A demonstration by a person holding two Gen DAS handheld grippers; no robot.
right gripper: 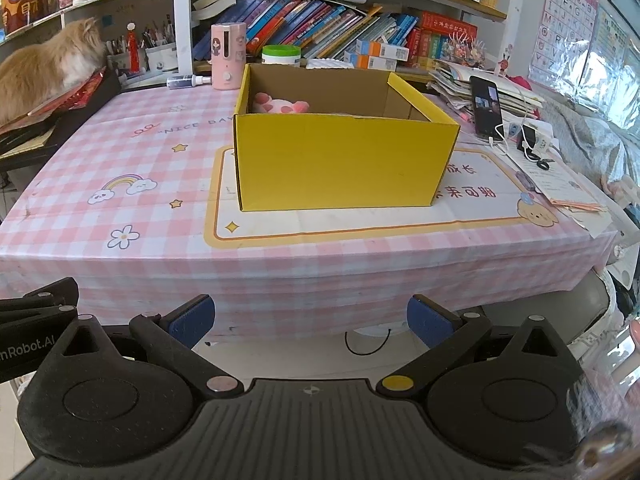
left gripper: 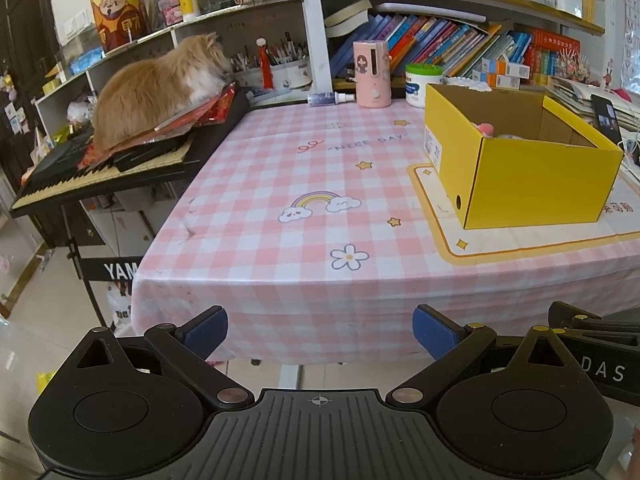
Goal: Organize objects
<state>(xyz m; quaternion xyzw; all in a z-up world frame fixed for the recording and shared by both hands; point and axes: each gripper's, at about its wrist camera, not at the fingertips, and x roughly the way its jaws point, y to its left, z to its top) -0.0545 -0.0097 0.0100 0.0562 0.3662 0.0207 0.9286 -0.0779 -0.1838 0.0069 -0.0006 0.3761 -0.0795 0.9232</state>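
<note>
A yellow cardboard box (right gripper: 340, 160) stands open-topped on a cream mat (right gripper: 360, 222) on the pink checked tablecloth (right gripper: 140, 152). Inside its far left corner lies a pink plush toy (right gripper: 280, 105); only a sliver of that toy (left gripper: 485, 128) shows in the left wrist view, where the box (left gripper: 532, 176) is at the right. My left gripper (left gripper: 320, 330) is open and holds nothing, hanging in front of the table's near edge. My right gripper (right gripper: 311, 320) is likewise open and holds nothing, below the table edge in front of the box.
A long-haired cat (left gripper: 156, 88) sits on a keyboard (left gripper: 100, 168) left of the table. At the back stand a pink dispenser (left gripper: 372, 74), a spray bottle (left gripper: 330, 98) and a white tub (left gripper: 422, 84). A phone (right gripper: 486, 106), cables and papers (right gripper: 568, 188) crowd the right side.
</note>
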